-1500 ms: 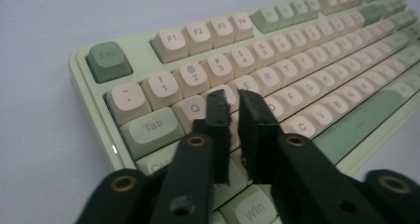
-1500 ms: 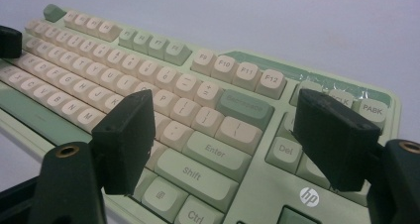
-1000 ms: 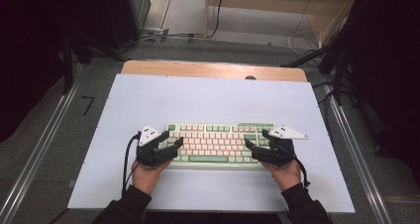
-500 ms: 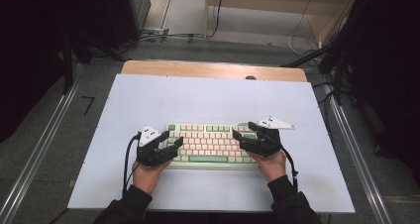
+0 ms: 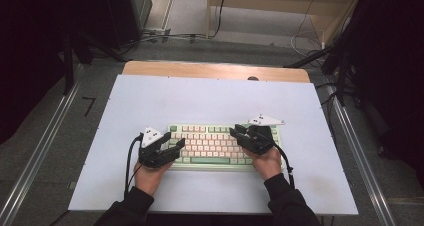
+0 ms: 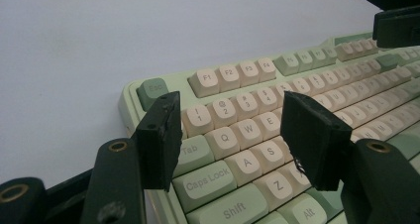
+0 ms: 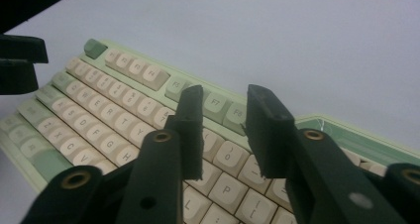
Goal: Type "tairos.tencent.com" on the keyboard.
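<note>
A pale green keyboard (image 5: pixel 212 146) with cream keys lies near the front of the white table top (image 5: pixel 210 96). My left gripper (image 5: pixel 177 148) rests at its left end, jaws open. In the left gripper view these jaws (image 6: pixel 230 135) straddle the Q, W, A and S keys without touching them. My right gripper (image 5: pixel 237 136) hovers over the keyboard's right half. Its jaws (image 7: pixel 225 130) have just been closing; a narrow gap stays between them, with nothing in it and the P-row keys below. Each gripper view catches the other gripper far off: the right gripper (image 6: pixel 396 26), the left gripper (image 7: pixel 17 60).
A wooden table edge (image 5: pixel 215 70) runs behind the white top. Metal rails (image 5: pixel 40 156) (image 5: pixel 357 151) flank the table. Cables (image 5: pixel 165 36) lie on the floor beyond, beside dark cabinets. White surface stretches behind the keyboard.
My right gripper has moved left from the keyboard's right end to over its keys, and its jaws have narrowed. The left gripper has stayed put.
</note>
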{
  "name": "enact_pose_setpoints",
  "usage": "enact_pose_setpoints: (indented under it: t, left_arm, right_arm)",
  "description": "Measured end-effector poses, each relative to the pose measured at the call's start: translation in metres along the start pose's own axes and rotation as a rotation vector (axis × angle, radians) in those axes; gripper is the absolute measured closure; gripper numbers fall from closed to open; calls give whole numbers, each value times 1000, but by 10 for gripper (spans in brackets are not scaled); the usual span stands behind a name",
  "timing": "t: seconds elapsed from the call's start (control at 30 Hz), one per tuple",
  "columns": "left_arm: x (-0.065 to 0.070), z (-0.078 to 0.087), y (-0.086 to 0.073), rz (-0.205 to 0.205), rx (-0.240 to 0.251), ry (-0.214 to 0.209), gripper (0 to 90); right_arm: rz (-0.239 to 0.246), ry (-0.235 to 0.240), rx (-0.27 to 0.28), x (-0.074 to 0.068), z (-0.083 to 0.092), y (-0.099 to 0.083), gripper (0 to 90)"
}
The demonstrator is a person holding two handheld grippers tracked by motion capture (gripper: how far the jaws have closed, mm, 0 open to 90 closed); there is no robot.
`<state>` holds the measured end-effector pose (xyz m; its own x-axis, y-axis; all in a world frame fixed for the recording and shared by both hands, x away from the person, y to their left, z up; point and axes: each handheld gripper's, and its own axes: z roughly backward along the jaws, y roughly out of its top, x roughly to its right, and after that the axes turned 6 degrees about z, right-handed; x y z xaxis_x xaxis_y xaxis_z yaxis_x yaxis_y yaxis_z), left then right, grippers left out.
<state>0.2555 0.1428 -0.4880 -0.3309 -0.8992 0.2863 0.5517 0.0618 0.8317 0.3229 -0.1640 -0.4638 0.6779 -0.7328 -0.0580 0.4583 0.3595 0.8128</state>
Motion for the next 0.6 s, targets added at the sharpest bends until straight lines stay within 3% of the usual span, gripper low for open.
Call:
enact_pose_setpoints:
  t: [0.03, 0.13, 0.4, 0.6]
  left_arm:
    - [0, 0, 0, 0, -1, 0, 417]
    - [-1, -1, 0, 3, -5, 0, 417]
    - [0, -1, 0, -5, -5, -1, 418]
    - [0, -1, 0, -7, -5, 2, 417]
  right_arm:
    - [0, 0, 0, 0, 0, 0, 725]
    - [29, 23, -20, -6, -3, -4, 871]
    - [62, 68, -82, -20, -18, -13, 876]
    - [60, 56, -96, -21, -22, -13, 876]
